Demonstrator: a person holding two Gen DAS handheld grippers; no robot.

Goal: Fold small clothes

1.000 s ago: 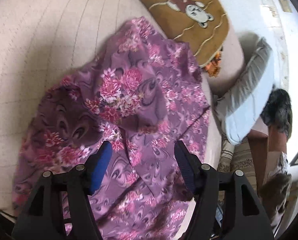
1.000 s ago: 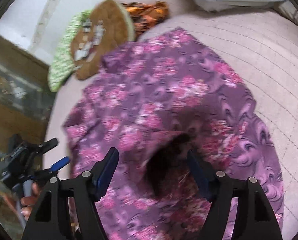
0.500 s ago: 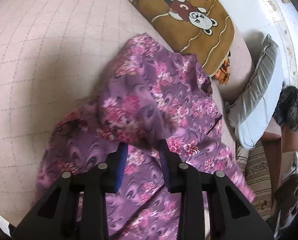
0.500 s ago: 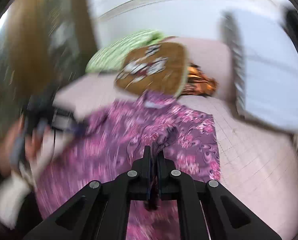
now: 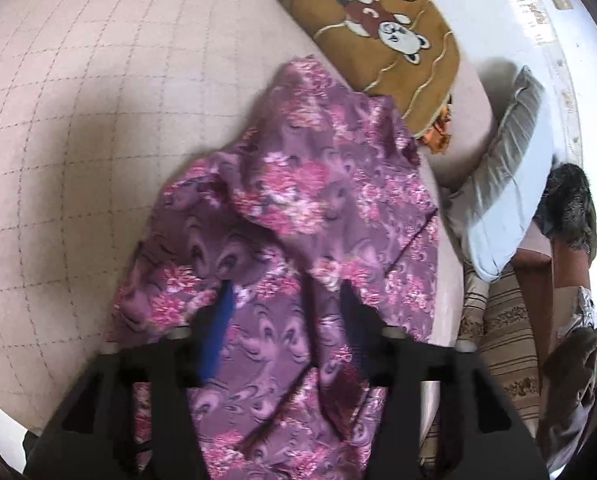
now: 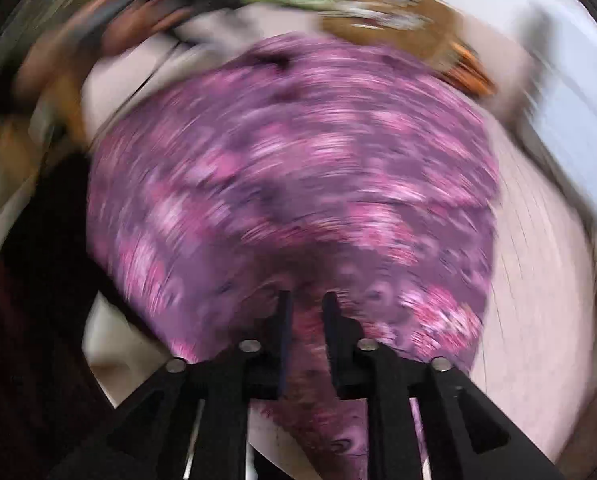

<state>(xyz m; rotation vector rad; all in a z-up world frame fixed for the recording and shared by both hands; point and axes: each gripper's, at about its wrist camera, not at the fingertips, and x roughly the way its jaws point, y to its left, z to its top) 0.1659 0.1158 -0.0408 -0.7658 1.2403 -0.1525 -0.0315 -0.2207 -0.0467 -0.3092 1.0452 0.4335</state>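
The purple floral garment [image 5: 298,216] lies crumpled on the quilted pink bed [image 5: 78,120], near its edge. The left gripper [image 5: 284,320] has just been opening; its jaws stand apart with cloth between them, not pressed. The right gripper [image 6: 306,312] has also been opening; its jaws stand a little apart over a ridge of fabric. I think the cloth should first be spread flat, each gripper taking one edge. Only the left view shows the bear-print cushion [image 5: 378,32] and grey pillow [image 5: 498,184] sharply; the right view is blurred.
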